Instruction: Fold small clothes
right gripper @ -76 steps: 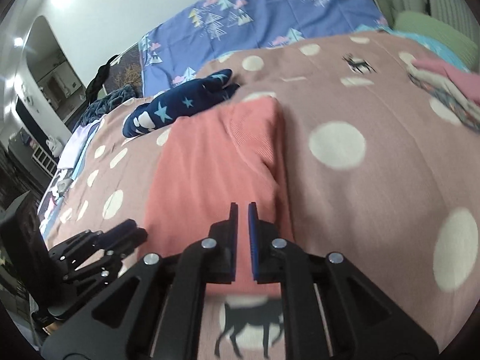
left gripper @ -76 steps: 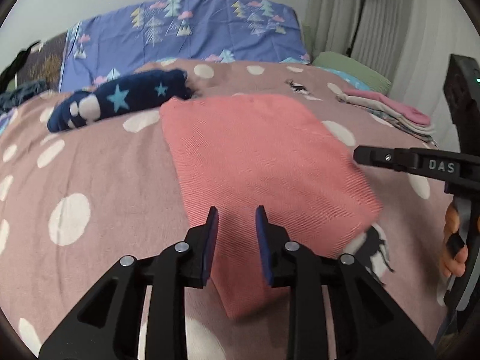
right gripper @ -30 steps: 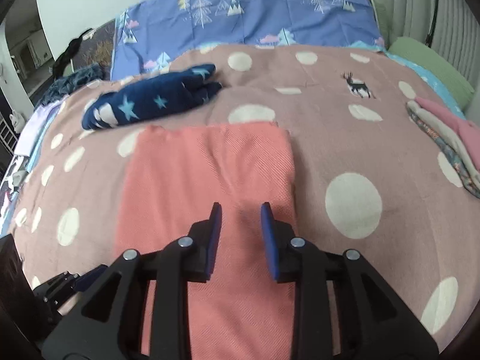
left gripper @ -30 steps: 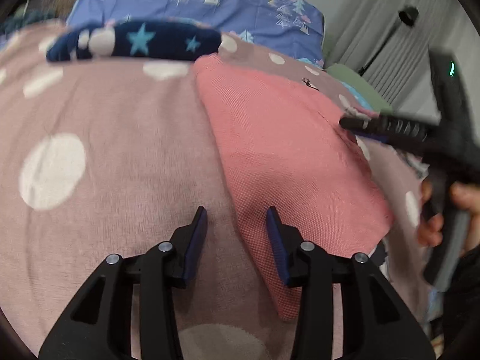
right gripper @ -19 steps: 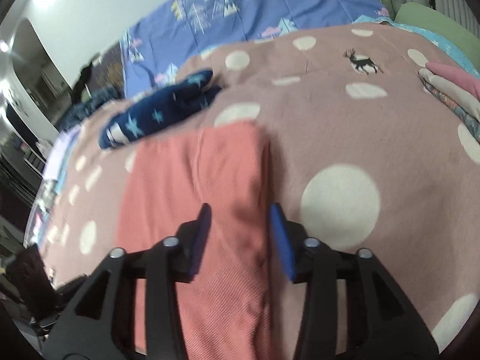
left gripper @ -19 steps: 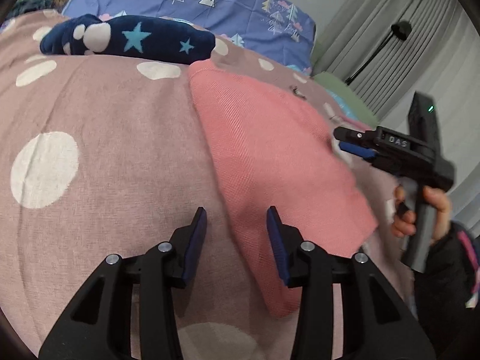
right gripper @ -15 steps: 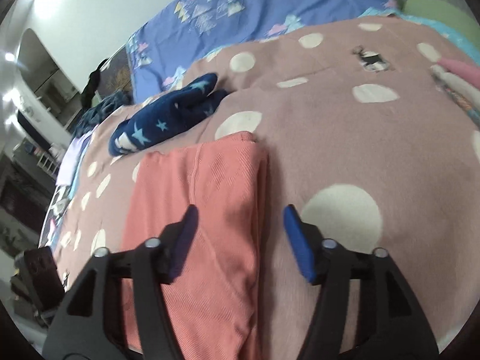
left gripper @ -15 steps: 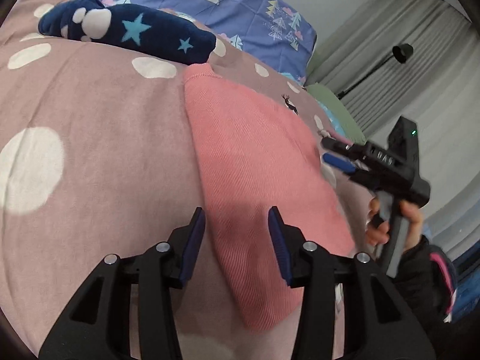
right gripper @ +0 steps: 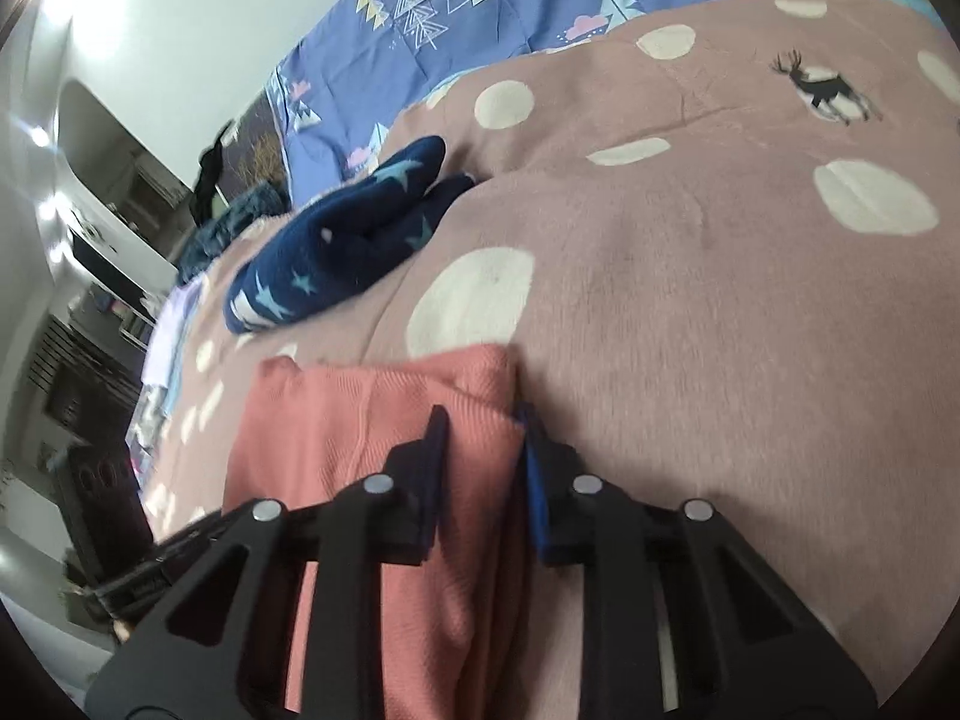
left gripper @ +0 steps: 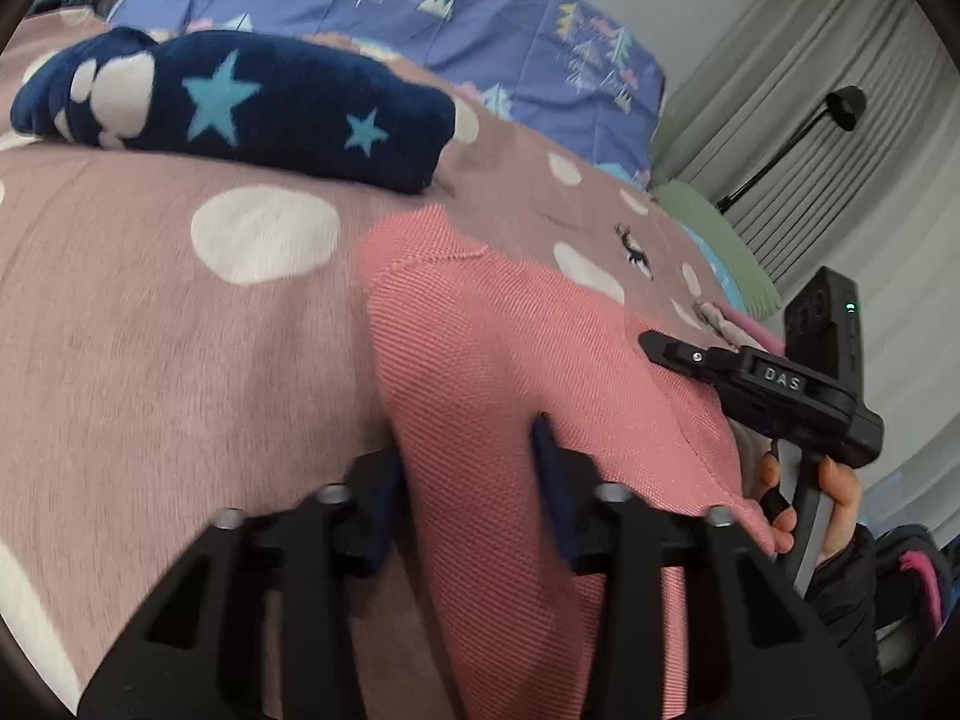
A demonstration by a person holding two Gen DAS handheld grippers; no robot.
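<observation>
Left gripper spread wide, ribbed coral knit garment straddled at frame bottom. Right gripper likewise parted over garment's folded edge. Fleecy navy star-print bundle seen upper left.

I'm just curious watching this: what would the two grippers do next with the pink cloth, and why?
Probably close both. The left gripper and right gripper each stand open astride an edge of the pink cloth, lying folded on the blanket, not yet pinched.

soft even light, fisheye-warped edges, foreground motion blur
</observation>
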